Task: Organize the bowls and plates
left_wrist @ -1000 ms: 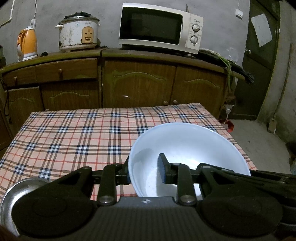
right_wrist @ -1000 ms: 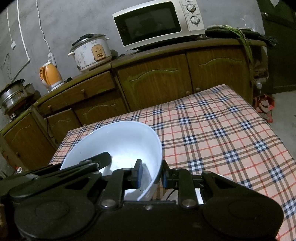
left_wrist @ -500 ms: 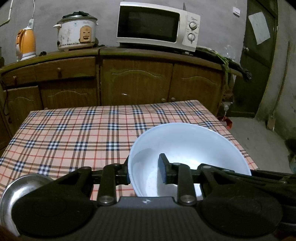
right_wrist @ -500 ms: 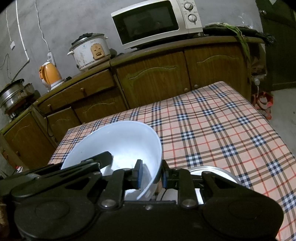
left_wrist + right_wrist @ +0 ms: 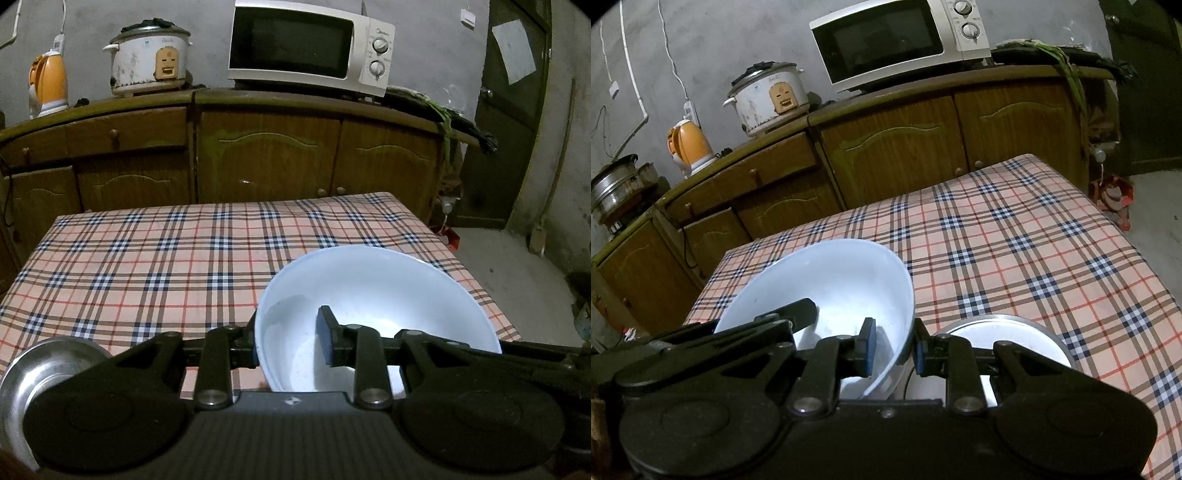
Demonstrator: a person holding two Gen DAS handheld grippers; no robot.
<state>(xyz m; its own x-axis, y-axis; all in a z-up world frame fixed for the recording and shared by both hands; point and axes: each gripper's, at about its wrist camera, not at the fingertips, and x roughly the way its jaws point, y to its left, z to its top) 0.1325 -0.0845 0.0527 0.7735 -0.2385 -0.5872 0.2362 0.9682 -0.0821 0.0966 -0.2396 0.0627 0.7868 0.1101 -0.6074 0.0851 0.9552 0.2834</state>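
A white bowl (image 5: 376,295) is held between my two grippers above the plaid tablecloth (image 5: 155,258). My left gripper (image 5: 288,341) is shut on its left rim, with one finger inside and one outside. My right gripper (image 5: 894,349) is shut on the opposite rim of the white bowl (image 5: 831,280) in the same way. A steel bowl (image 5: 1008,328) sits on the cloth just under the right gripper's outer finger. Another steel bowl (image 5: 48,363) lies at the near left corner, partly hidden by the left gripper's body.
Brown cabinets (image 5: 266,155) stand behind the table with a microwave (image 5: 310,44), a rice cooker (image 5: 147,55) and an orange kettle (image 5: 48,85) on top. A steel pot (image 5: 613,188) stands at the far left. Bare floor (image 5: 517,266) lies to the right.
Both views have shifted slightly, and more of the steel bowl now shows under the right gripper. Both grips on the white bowl look the same.
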